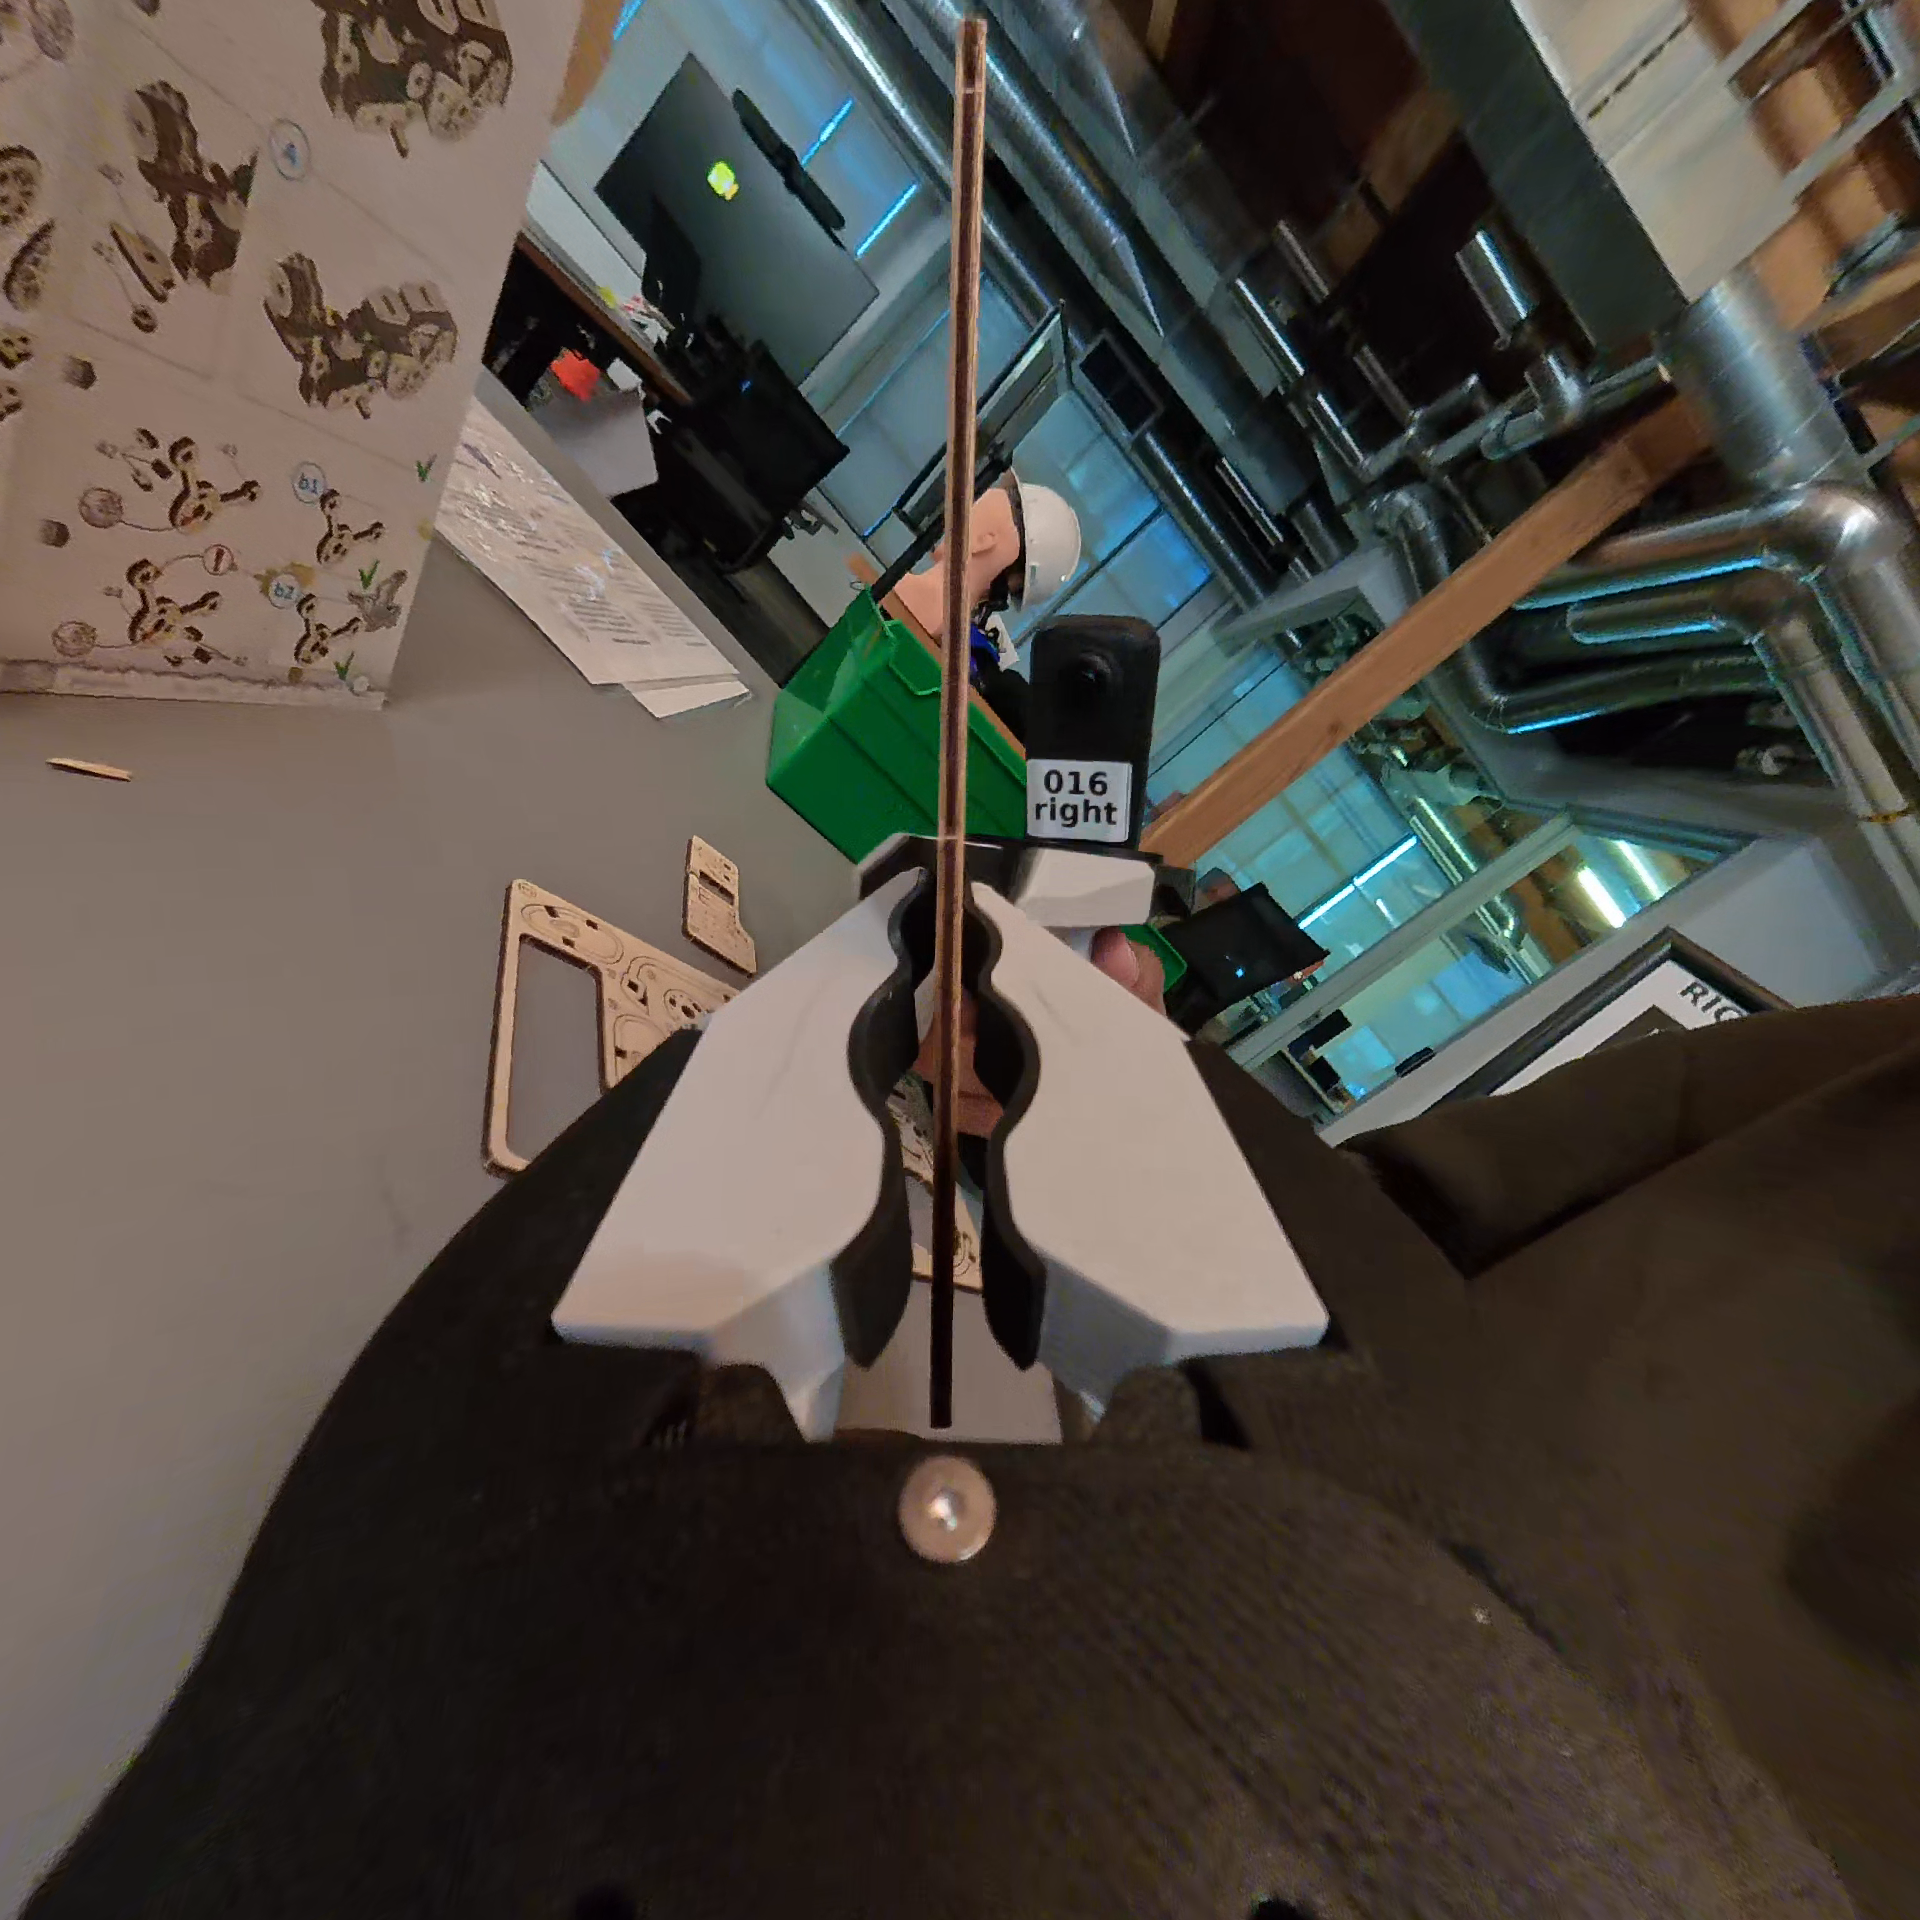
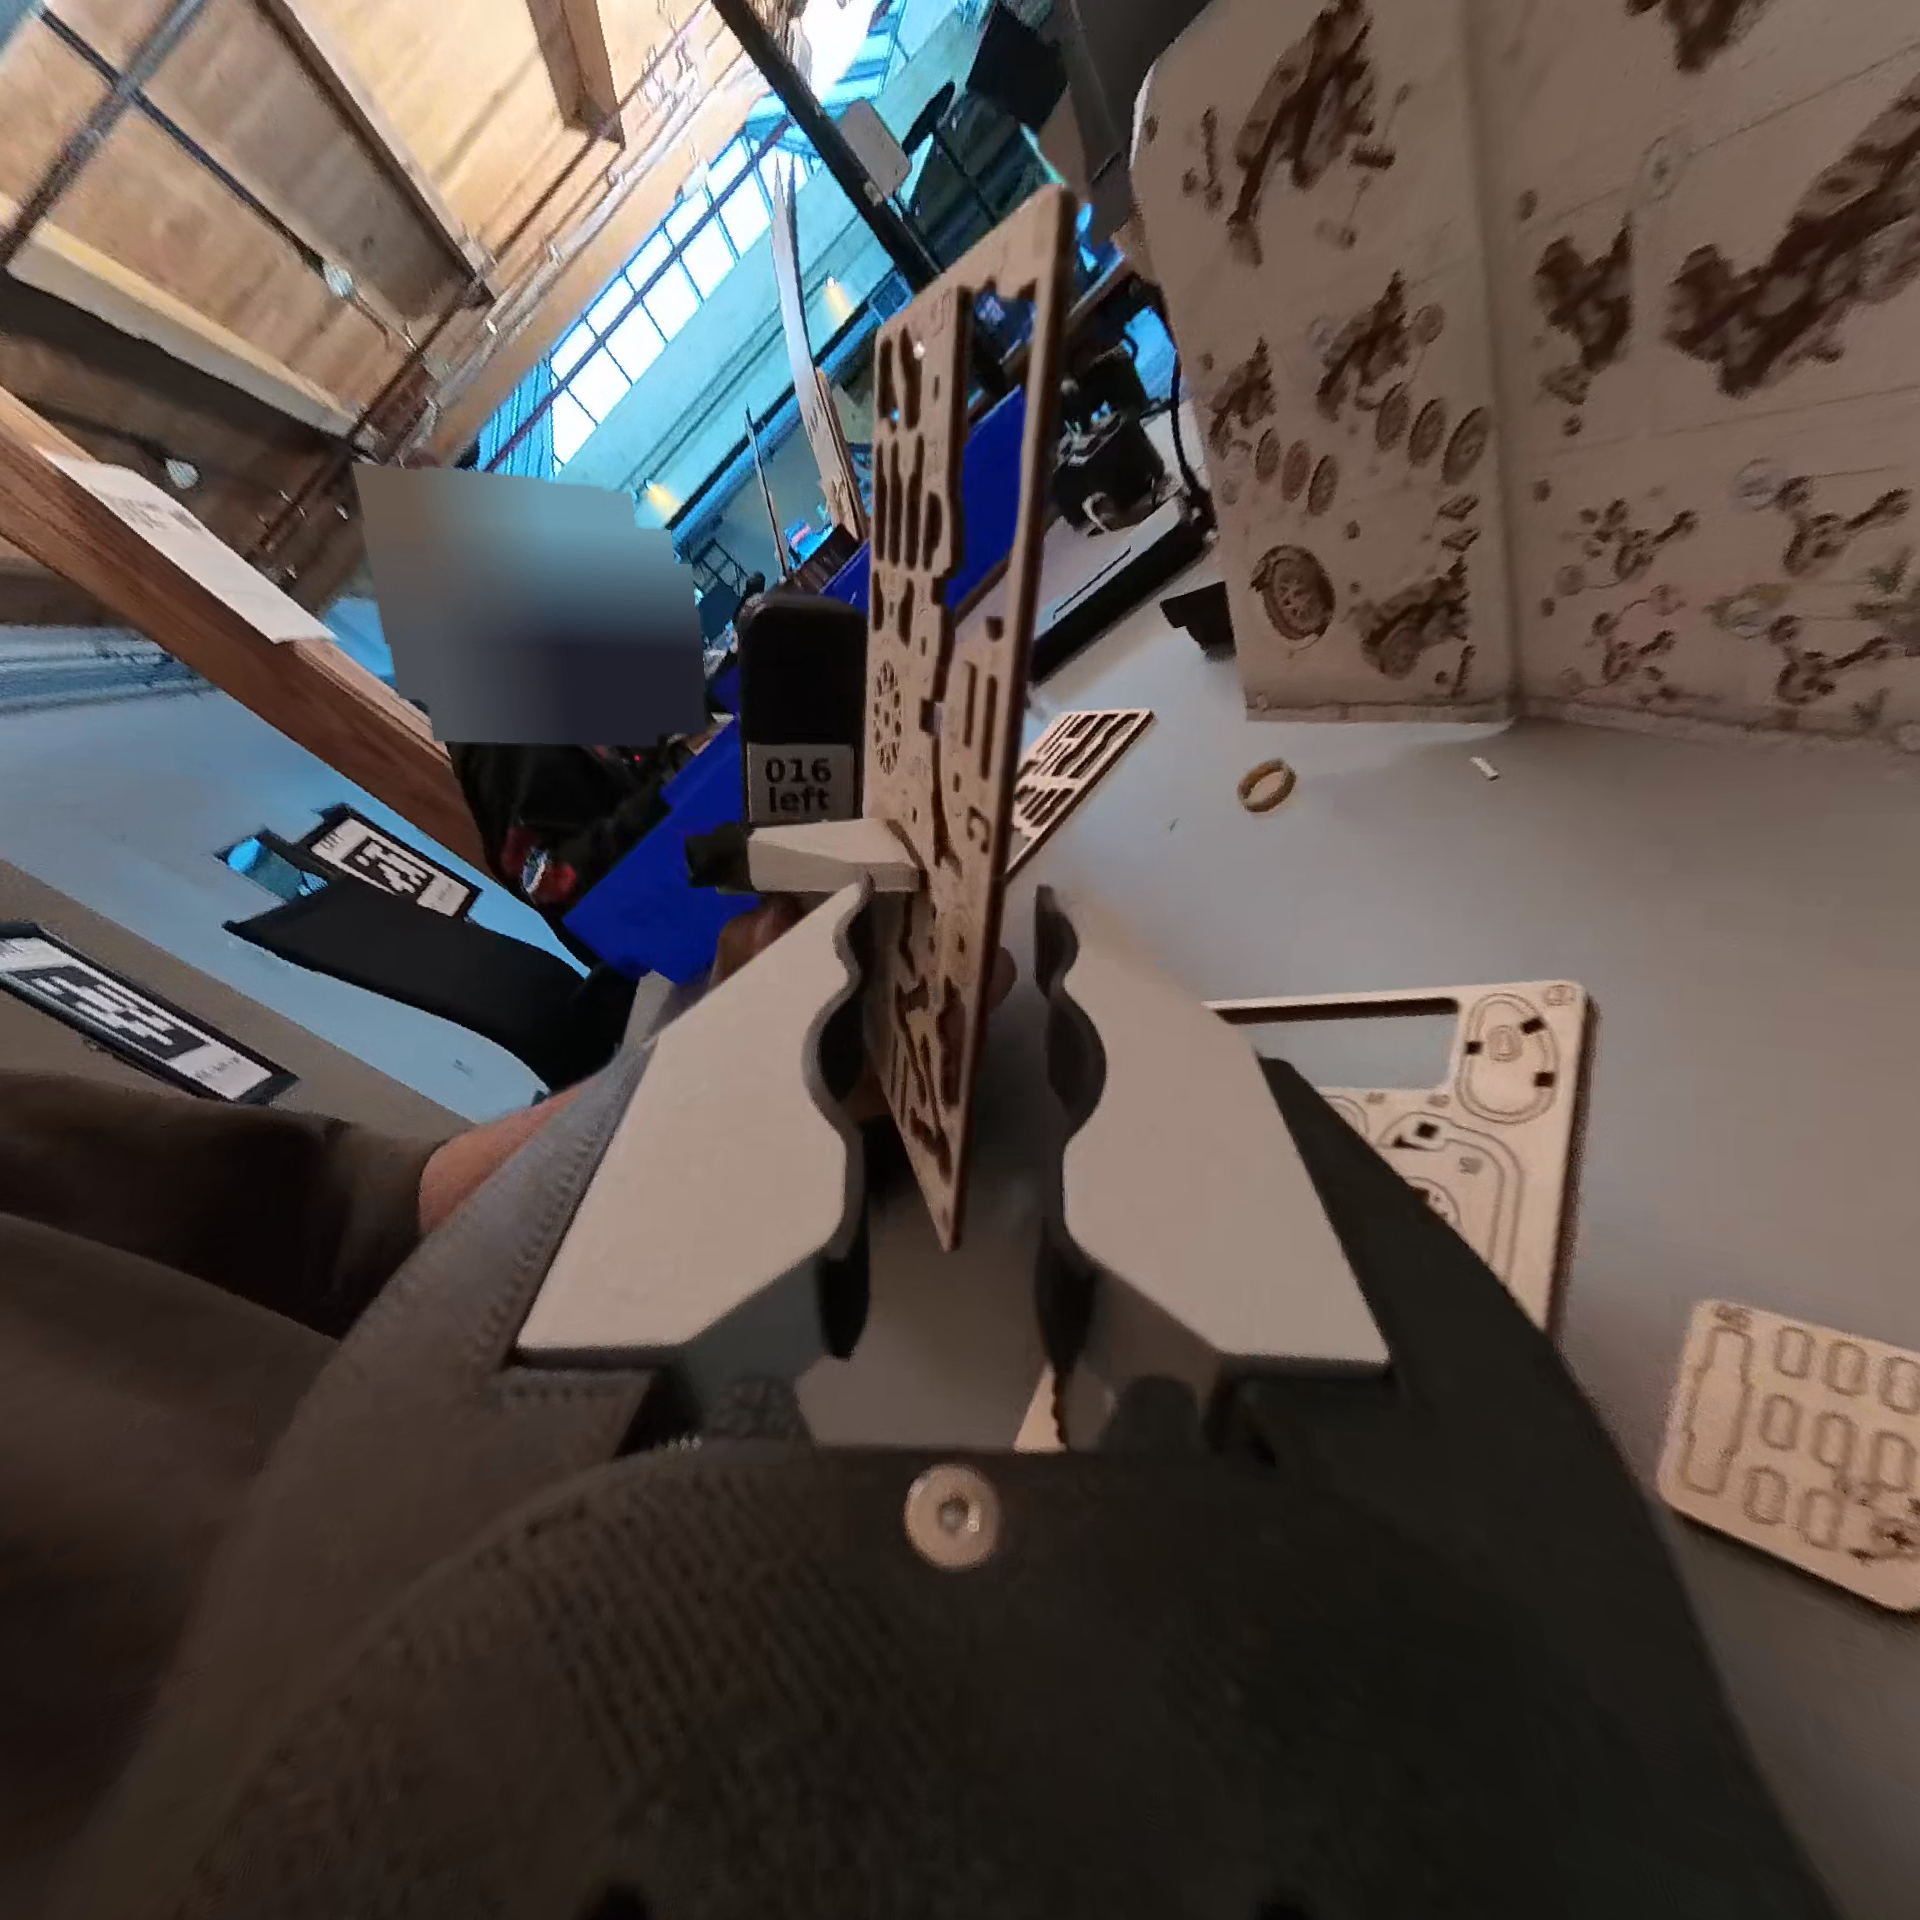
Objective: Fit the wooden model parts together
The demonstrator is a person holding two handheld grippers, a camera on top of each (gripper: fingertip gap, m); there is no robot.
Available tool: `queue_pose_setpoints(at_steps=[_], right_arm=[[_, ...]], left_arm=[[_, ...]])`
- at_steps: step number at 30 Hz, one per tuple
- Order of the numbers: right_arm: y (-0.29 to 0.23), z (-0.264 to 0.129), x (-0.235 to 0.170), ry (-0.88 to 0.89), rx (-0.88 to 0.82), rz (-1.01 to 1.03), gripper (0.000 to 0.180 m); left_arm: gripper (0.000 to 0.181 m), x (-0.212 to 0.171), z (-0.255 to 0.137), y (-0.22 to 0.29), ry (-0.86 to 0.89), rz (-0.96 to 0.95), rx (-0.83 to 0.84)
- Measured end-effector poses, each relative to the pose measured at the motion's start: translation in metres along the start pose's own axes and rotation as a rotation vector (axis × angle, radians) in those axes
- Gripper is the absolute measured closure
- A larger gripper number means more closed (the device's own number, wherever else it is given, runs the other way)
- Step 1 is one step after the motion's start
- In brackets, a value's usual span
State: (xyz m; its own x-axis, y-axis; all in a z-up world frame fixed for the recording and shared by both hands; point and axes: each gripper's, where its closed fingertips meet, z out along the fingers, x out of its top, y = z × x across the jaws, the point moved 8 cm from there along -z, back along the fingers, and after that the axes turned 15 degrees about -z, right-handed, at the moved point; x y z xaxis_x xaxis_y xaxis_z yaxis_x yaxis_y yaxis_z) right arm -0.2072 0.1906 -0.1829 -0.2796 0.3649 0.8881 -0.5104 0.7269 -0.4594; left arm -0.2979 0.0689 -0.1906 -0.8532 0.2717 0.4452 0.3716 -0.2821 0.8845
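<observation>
While pinched edge-on in left tool (image 1: 943, 914), wooden sheet (image 2: 961, 665) between spread right tool (image 2: 951, 925).

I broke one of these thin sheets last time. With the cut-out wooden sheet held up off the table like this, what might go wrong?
The left gripper pinches only the low edge of the wooden sheet, so the tall part could lever and crack along its many cut-outs. The right gripper stands open around the sheet; closing it askew could twist it, or knock loose parts down onto the table.
</observation>
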Motion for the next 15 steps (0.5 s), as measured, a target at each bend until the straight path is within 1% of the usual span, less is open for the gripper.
queue_pose_setpoints(at_steps=[1, 4, 8, 9, 10, 11, 12, 15], right_arm=[[-0.0014, 0.0017, -0.0013, -0.013, -0.001, -0.01, 0.163], [-0.0018, 0.0011, -0.0023, -0.014, 0.005, -0.005, 0.174], [-0.0002, -0.0019, -0.0009, 0.021, 0.041, 0.041, 0.179], [0.0, -0.0024, -0.0006, 0.026, 0.042, 0.045, 0.179], [0.0001, -0.0027, -0.0006, 0.026, 0.042, 0.045, 0.179], [0.0002, -0.0028, -0.0007, 0.024, 0.043, 0.046, 0.178], [0.0006, -0.0026, -0.0011, 0.019, 0.042, 0.049, 0.175], [0.0015, -0.0026, -0.0017, 0.012, 0.03, 0.038, 0.175]], left_arm=[[0.179, -0.0008, 0.0007, 0.0001, -0.006, 0.006, 0.006], [0.178, -0.0008, 0.0012, -0.0005, -0.013, -0.003, 0.007], [0.163, -0.003, 0.0034, -0.0018, -0.045, -0.01, 0.027], [0.162, -0.0038, 0.0038, -0.0019, -0.056, -0.011, 0.031], [0.166, -0.0039, 0.0035, -0.0015, -0.056, -0.008, 0.029], [0.174, -0.0038, 0.0028, -0.0007, -0.048, 0.0, 0.023], [0.178, -0.0041, 0.0024, 0.0006, -0.049, 0.009, 0.014], [0.178, -0.004, 0.0025, -0.0005, -0.055, -0.001, 0.022]])
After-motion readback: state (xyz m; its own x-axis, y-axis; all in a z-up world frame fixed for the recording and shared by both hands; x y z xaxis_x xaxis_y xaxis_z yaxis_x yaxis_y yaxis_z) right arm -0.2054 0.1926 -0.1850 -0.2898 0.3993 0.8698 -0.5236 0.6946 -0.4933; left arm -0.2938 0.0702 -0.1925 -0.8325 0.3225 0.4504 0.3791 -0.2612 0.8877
